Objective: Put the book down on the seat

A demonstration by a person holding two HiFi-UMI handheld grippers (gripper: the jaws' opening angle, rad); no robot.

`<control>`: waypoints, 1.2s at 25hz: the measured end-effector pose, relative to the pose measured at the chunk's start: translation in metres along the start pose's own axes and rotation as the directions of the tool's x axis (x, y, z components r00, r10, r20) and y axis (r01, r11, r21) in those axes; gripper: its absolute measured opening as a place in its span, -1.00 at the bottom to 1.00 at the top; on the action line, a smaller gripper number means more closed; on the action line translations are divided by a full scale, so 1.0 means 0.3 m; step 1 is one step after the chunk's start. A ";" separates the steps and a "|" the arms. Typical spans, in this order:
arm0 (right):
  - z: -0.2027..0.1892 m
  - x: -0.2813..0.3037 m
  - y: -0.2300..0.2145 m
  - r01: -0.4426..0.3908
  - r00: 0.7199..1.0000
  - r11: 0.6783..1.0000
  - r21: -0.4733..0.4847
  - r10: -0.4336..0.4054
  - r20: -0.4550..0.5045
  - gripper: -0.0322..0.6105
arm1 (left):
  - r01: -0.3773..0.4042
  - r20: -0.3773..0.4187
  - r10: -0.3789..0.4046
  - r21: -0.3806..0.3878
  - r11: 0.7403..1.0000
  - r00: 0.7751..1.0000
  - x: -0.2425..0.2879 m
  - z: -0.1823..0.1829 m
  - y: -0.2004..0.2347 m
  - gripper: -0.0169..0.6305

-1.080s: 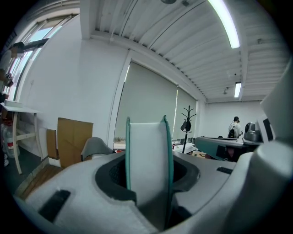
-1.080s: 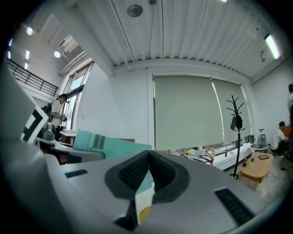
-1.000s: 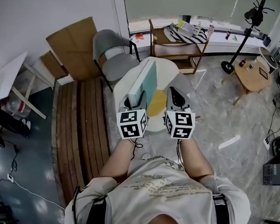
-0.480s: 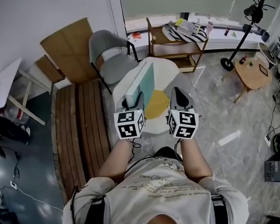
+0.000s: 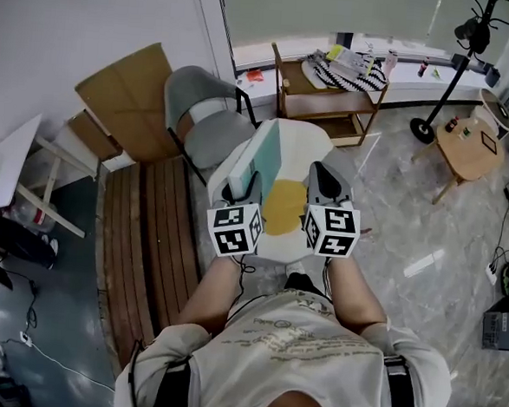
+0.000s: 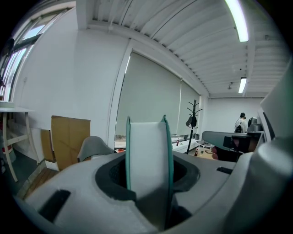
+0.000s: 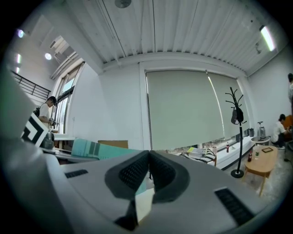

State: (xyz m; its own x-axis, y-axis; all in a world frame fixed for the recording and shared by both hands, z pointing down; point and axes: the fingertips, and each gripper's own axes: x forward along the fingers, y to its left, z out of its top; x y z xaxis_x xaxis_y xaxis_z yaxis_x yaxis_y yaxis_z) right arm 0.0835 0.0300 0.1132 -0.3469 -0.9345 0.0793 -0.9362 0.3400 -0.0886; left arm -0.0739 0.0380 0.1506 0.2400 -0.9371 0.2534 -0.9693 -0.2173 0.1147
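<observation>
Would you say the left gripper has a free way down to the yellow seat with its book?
Probably yes. The left gripper, shut on the upright book, hangs just beside the yellow seat, which looks bare; the right gripper is shut and off to the other side.

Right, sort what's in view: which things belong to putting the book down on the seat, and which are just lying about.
For the job:
- teal book, clamped in the left claw
- white seat

Just lying about:
- grey chair
- cardboard sheet
- wooden shelf
- coat stand
- small round table
</observation>
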 end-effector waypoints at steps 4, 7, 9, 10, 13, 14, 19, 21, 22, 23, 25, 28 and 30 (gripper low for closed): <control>0.022 0.127 -0.086 0.001 1.000 1.000 -0.002 -0.001 0.001 -0.81 | 0.004 -0.006 -0.004 -0.020 1.000 1.000 0.158 0.041 0.013 -0.42; 0.038 0.228 -0.160 0.004 1.000 1.000 0.011 -0.004 -0.003 -0.81 | 0.007 0.001 -0.007 -0.033 0.999 1.000 0.259 0.086 0.004 -0.42; 0.043 0.287 -0.185 -0.003 1.000 1.000 0.015 0.003 -0.009 -0.81 | -0.004 0.004 0.005 -0.032 0.999 1.000 0.301 0.103 0.011 -0.43; 0.046 0.315 -0.189 -0.010 1.000 1.000 0.016 0.010 -0.011 -0.81 | -0.014 0.003 0.014 -0.033 0.999 1.000 0.319 0.107 0.021 -0.43; 0.044 0.396 -0.187 -0.038 0.999 0.999 0.016 0.038 -0.020 -0.81 | -0.046 -0.011 0.046 -0.041 0.998 0.999 0.368 0.104 0.065 -0.42; 0.039 0.422 -0.185 -0.048 0.999 0.999 0.015 0.048 -0.026 -0.81 | -0.056 -0.018 0.055 -0.045 0.997 0.998 0.385 0.099 0.079 -0.42; 0.003 0.529 -0.191 -0.088 0.994 0.996 0.005 0.088 -0.057 -0.81 | -0.098 -0.039 0.096 -0.063 0.993 0.995 0.460 0.079 0.124 -0.42; -0.004 0.562 -0.197 -0.101 0.993 0.995 0.007 0.101 -0.064 -0.81 | -0.109 -0.043 0.106 -0.064 0.992 0.993 0.487 0.079 0.130 -0.43; -0.007 0.576 -0.199 -0.108 0.992 0.994 0.008 0.108 -0.070 -0.81 | -0.115 -0.047 0.112 -0.066 0.991 0.993 0.499 0.078 0.133 -0.43; -0.011 0.590 -0.202 -0.116 0.990 0.993 0.008 0.117 -0.077 -0.81 | -0.122 -0.052 0.118 -0.071 0.990 0.992 0.511 0.076 0.134 -0.43; -0.018 0.616 -0.212 -0.135 0.987 0.991 0.005 0.135 -0.090 -0.81 | -0.134 -0.059 0.129 -0.087 0.987 0.990 0.530 0.072 0.134 -0.43; -0.038 0.641 -0.225 -0.159 0.981 0.987 -0.003 0.158 -0.111 -0.81 | -0.158 -0.066 0.151 -0.116 0.981 0.986 0.531 0.049 0.131 -0.43; -0.059 0.651 -0.224 -0.169 0.978 0.986 0.003 0.168 -0.126 -0.81 | -0.175 -0.087 0.165 -0.118 0.978 0.982 0.526 0.016 0.139 -0.43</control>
State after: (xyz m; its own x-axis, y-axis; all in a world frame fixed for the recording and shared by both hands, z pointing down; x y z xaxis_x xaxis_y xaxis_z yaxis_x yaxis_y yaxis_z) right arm 0.0775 -0.1735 0.1522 -0.5036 -0.8432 0.1881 -0.8639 0.4928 -0.1039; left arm -0.0766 -0.1202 0.1907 0.0805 -0.9327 0.3515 -0.9833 -0.0165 0.1813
